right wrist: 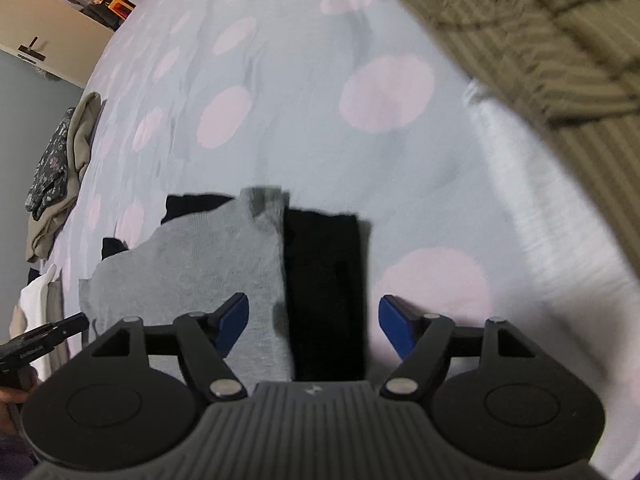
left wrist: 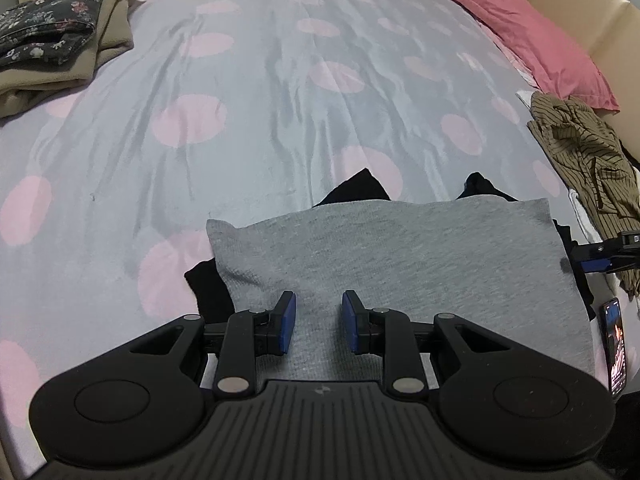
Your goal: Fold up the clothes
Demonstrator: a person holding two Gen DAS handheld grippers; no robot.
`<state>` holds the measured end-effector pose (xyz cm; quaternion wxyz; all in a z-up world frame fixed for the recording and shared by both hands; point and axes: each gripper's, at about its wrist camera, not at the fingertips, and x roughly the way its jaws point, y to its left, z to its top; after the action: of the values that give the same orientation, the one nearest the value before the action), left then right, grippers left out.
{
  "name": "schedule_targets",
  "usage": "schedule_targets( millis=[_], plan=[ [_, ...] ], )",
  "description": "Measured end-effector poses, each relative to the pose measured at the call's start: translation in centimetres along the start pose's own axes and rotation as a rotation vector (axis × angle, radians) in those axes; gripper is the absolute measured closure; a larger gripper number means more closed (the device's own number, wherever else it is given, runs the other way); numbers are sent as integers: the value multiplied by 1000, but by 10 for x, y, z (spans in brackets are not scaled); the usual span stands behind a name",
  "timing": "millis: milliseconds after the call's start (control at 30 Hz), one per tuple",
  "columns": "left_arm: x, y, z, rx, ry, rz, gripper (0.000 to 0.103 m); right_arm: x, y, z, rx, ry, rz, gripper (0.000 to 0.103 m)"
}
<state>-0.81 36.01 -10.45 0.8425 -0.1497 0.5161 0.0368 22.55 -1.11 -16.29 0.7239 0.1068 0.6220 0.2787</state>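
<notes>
While the grey garment (left wrist: pixel 400 256) is lain folded over black cloth (right wrist: pixel 324 300) on the bed (left wrist: pixel 248 92), both hand-held grippers, left (left wrist: pixel 319 322) and right (right wrist: pixel 314 322), are held open and empty; the striped olive garment (left wrist: pixel 588 156) at right is judged unfolded.

Left gripper (left wrist: pixel 319 322) jaws parted narrowly, hovering over grey garment (left wrist: pixel 400 248); right gripper (right wrist: pixel 313 326) jaws wide apart, at its edge.

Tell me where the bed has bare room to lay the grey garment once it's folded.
The widest bare stretch of bedspread runs beyond the grey garment, between the folded pile far left and the pink pillow far right. The right edge is crowded: striped shirt, phone and the right tool.
</notes>
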Motion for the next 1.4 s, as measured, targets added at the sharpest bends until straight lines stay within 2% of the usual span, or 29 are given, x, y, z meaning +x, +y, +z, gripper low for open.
schedule_targets(
  millis=[100,133,200,267,367,700,900,1033,1200,1300,1400],
  plan=[
    [2,-2,1,5,1,-2,81,8,9,-3,-38,-9,-14,26],
    [2,-2,2,7,0,-1,81,10,14,-4,-62,-14,-21,29],
    [1,-3,2,11,-3,2,81,15,22,-6,-101,-22,-36,42],
    [-1,-5,2,15,-10,6,81,18,26,-8,-124,-32,-53,65],
    [-6,-5,3,17,-29,8,81,14,35,-10,-126,-38,-23,85],
    [-29,-4,-5,-8,-86,-10,81,-7,66,-14,-115,-52,110,89],
    [-44,-2,-11,-18,-110,-55,81,-16,105,-20,-75,-31,255,89],
    [-48,0,-17,-28,-119,-92,81,-5,131,-27,-39,0,333,89],
    [-53,10,-21,-64,-129,-87,81,19,168,-38,-23,48,395,89],
    [-54,18,-22,-83,-129,-80,81,34,196,-42,-38,66,408,89],
    [-53,26,-25,-104,-111,-62,81,51,225,-45,-72,71,384,89]
  ],
)
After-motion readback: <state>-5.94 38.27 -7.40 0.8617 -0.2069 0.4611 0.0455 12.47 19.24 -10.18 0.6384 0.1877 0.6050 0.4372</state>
